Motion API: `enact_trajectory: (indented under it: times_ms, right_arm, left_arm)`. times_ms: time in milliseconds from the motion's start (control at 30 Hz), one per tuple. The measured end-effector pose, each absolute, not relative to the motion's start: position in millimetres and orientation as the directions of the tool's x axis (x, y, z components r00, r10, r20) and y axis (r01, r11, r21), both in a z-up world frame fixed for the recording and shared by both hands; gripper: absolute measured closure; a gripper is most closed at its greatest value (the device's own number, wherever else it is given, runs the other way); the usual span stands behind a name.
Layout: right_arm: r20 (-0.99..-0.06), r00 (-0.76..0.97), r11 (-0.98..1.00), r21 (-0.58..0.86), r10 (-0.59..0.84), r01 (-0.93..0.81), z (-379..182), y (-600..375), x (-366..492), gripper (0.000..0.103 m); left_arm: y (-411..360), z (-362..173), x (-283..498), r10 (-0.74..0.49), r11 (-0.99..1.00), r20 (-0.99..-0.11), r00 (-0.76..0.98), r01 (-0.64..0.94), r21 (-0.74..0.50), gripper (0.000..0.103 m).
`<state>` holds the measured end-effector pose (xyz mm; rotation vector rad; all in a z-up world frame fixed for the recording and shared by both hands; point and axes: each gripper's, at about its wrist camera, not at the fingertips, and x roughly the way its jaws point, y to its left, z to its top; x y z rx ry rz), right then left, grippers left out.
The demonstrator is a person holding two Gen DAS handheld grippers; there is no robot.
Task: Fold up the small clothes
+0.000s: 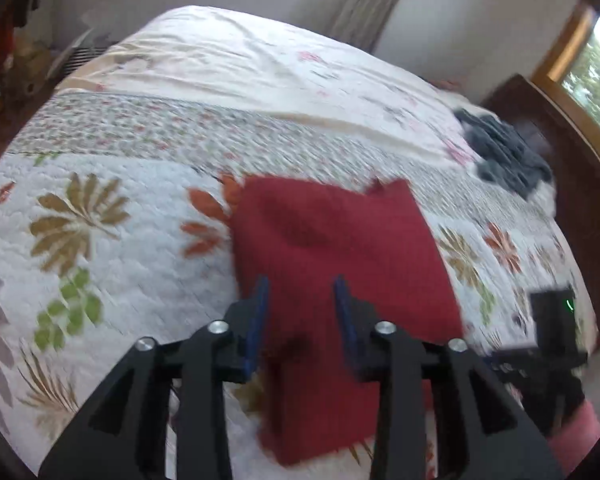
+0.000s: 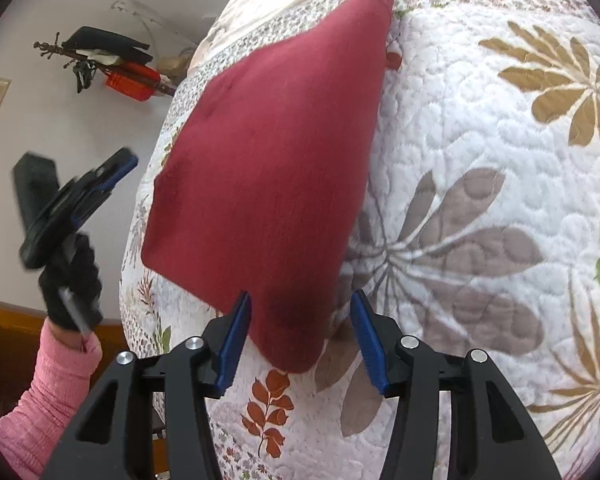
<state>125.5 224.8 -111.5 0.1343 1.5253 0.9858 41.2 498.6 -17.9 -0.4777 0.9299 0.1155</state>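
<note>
Near bed edge: folded red garment flat on quilt; left gripper and right gripper both spread apart, empty.

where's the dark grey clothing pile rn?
Left wrist view only: the grey pile lies at the right edge of the quilt, beyond and right of the red garment, next to a dark wooden piece of furniture.
</note>
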Motion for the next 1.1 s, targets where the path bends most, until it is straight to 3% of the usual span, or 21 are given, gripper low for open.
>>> enact_trajectory:
  times_ms: [100,167,233,367,400,433,633,767,833,1100]
  right_arm:
    - [-0.772,-0.260,0.636,0.629,0.581,-0.446,-117,231,121,0.053]
    - [-0.763,-0.277,0.628,0.641,0.584,-0.441,-119,233,119,0.065]
    - [-0.771,-0.272,0.634,0.631,0.576,-0.447,-118,232,119,0.070]
    - [-0.781,-0.277,0.652,0.622,0.560,-0.434,-126,231,120,0.077]
    - [-0.790,-0.274,0.660,0.611,0.549,-0.438,-129,232,119,0.077]
    - [-0.802,-0.268,0.669,0.595,0.534,-0.446,-133,233,118,0.077]
    - [-0.791,-0.282,0.670,0.611,0.543,-0.421,-139,231,118,0.075]
    - [-0.782,-0.258,0.643,0.616,0.567,-0.455,-120,226,124,0.066]
    - [-0.772,-0.235,0.629,0.623,0.591,-0.464,-108,224,132,0.061]
    - [-0.694,-0.215,0.591,0.706,0.687,-0.391,-100,227,174,0.051]
  left_arm:
    - [479,-37,34,-0.129,0.901,-0.837,0.532,-0.289,-0.323,0.064]
    - [476,-53,29,-0.122,0.907,-0.858,0.498,-0.295,-0.300,0.066]
    - [478,-69,26,-0.106,0.907,-0.882,0.459,-0.319,-0.275,0.066]
    - [491,-94,19,-0.164,0.879,-0.893,0.420,-0.349,-0.326,0.059]
    - [493,-98,19,-0.175,0.871,-0.892,0.417,-0.357,-0.338,0.052]
    - [496,-102,18,-0.183,0.862,-0.891,0.415,-0.368,-0.349,0.047]
    - [506,-110,8,-0.238,0.814,-0.869,0.435,-0.398,-0.423,0.047]
    - [516,-87,4,-0.279,0.790,-0.829,0.485,-0.375,-0.485,0.046]
    - [525,-79,9,-0.282,0.786,-0.819,0.499,-0.369,-0.496,0.037]
    - [551,-101,51,-0.383,0.708,-0.786,0.485,-0.393,-0.587,0.037]
